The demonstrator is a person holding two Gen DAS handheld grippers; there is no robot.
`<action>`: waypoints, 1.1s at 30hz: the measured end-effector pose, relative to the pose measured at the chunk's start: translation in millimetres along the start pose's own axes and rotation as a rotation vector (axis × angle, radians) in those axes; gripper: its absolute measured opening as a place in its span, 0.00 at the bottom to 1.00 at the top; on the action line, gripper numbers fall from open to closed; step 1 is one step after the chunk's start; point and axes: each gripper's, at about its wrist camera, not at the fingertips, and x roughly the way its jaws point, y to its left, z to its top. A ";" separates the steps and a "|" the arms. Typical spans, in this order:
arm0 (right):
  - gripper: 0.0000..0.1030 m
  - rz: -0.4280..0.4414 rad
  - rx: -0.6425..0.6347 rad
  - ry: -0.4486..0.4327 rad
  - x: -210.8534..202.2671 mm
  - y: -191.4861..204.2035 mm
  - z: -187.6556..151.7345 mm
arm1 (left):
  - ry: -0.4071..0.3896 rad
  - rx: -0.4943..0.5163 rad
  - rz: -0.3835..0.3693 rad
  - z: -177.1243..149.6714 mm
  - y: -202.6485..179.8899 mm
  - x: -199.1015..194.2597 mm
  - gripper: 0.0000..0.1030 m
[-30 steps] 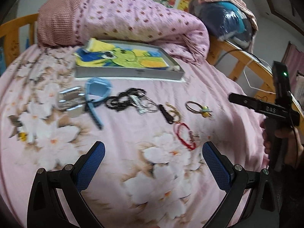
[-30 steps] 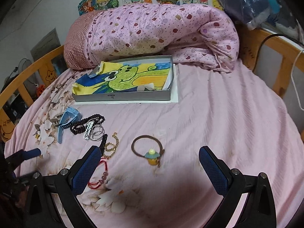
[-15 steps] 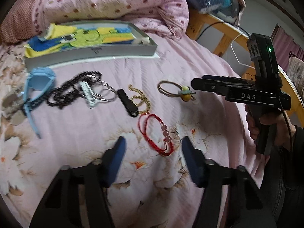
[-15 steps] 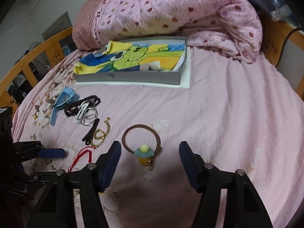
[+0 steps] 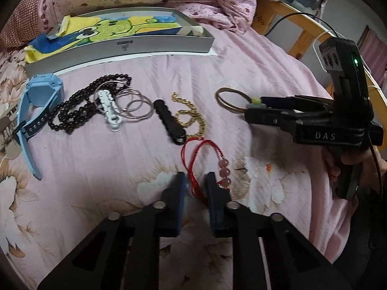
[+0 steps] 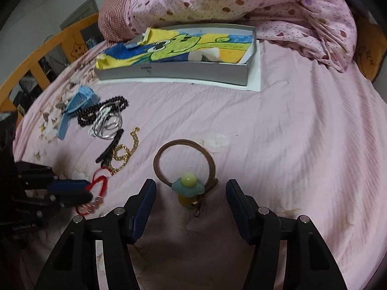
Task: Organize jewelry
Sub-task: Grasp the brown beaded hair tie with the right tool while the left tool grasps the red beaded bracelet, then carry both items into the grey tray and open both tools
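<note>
My left gripper [image 5: 195,185] is nearly shut around the cord of a red string bracelet [image 5: 198,152] with pink beads, which lies on the pink bed sheet. My right gripper [image 6: 189,193] is open, its fingers either side of the green and yellow charm of a brown hair tie [image 6: 185,164]. The hair tie also shows in the left wrist view [image 5: 229,99]. A grey tray [image 5: 125,46] lined with a frog drawing stands at the back; it also shows in the right wrist view [image 6: 174,71].
On the sheet lie a gold chain [image 5: 189,116], a black clip [image 5: 170,122], silver rings [image 5: 131,104], a white clip [image 5: 108,110], black beads [image 5: 79,111] and a blue watch [image 5: 36,111]. A rolled pink quilt [image 6: 241,2] lies behind the tray. A wooden bed rail [image 6: 48,55] runs along the left.
Both grippers moved forward and down toward the sheet. The left jaws closed in around the red bracelet cord. The right jaws narrowed a little around the hair tie charm.
</note>
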 end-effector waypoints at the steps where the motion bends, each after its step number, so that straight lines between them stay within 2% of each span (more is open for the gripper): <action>1: 0.57 -0.007 -0.009 0.002 1.7 1.8 0.0 | 0.003 -0.006 0.004 0.3 1.7 0.7 0.06; 5: 0.55 -0.031 -0.019 -0.008 4.6 5.2 1.7 | 0.016 -0.024 -0.001 1.1 5.1 -0.7 0.03; 9: 0.23 -0.050 -0.025 -0.014 5.3 8.9 3.6 | 0.004 -0.031 -0.001 1.0 5.5 -8.5 0.03; 15: 0.23 -0.039 0.004 -0.066 -8.8 14.9 8.8 | -0.033 -0.043 0.001 5.9 6.5 -25.4 0.02; 20: 0.23 -0.025 0.019 -0.128 -24.2 23.8 16.2 | -0.074 -0.058 -0.013 20.8 9.0 -42.6 0.02; 26: 0.23 -0.009 0.031 -0.188 -38.2 34.3 29.5 | -0.136 -0.031 -0.018 41.6 10.4 -69.4 0.02; 33: 0.23 0.011 0.046 -0.243 -23.3 39.8 76.1 | -0.202 -0.029 0.037 85.0 32.9 -81.6 0.02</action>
